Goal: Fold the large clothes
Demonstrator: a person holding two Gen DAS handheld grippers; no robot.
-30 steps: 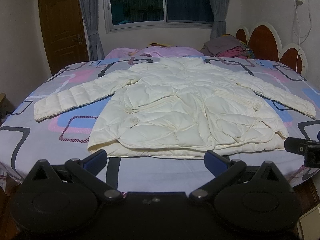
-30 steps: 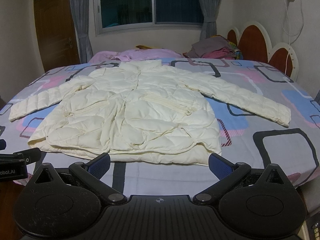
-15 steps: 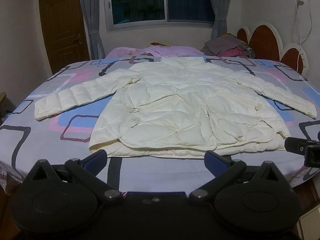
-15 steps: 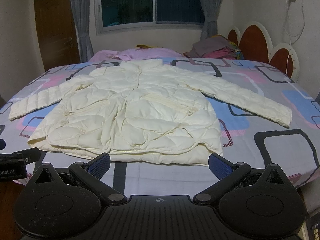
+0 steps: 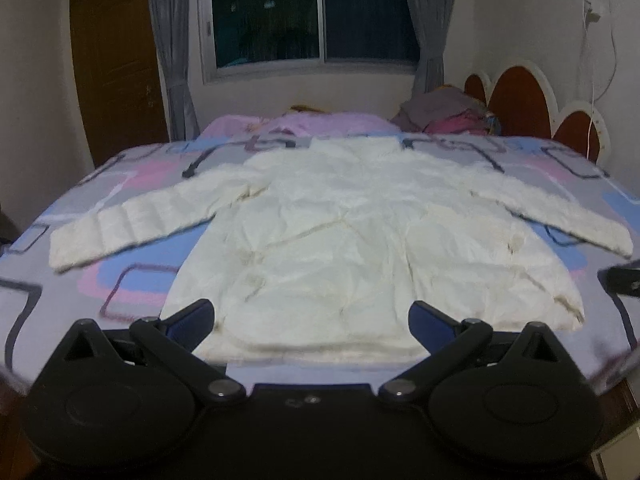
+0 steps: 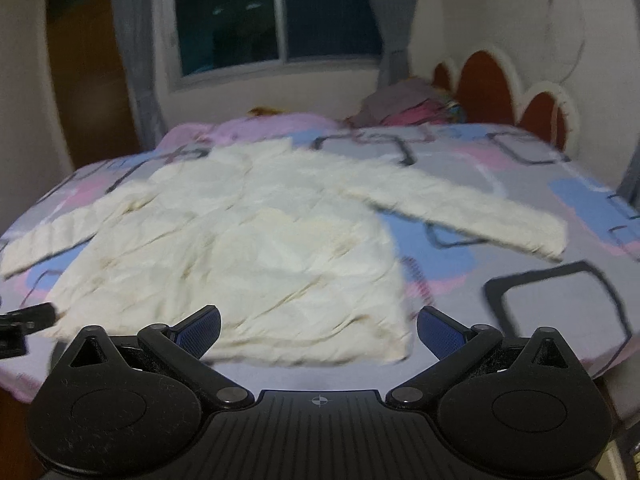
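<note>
A bedroom at night: dark window (image 5: 316,16), grey curtains, a wooden door (image 5: 116,64) on the left, and a bed (image 5: 600,184) under a grey sheet patterned with pink and blue squares. A pile of clothes (image 5: 448,114) sits by the scalloped headboard (image 5: 520,100).

The jacket (image 5: 360,240), a cream quilted one, lies flat on the bed, collar toward the window and both sleeves spread wide; its hem runs along the near edge, just ahead of both tools.

Compared with half a second ago, both views have pushed in and sharpened into motion blur: the hem now sits between the fingers of each tool rather than well ahead of them. The right view has also tilted and swung, so the right sleeve (image 6: 480,220) fills more of it.

The left tongs (image 5: 312,320) gape wide and hold nothing, and the right tongs (image 6: 318,326) are likewise wide apart and empty.

This looks like the approach to a first grasp; no fold has yet been made. Probably each tool is heading for a hem corner or a sleeve, though which cannot be told.
</note>
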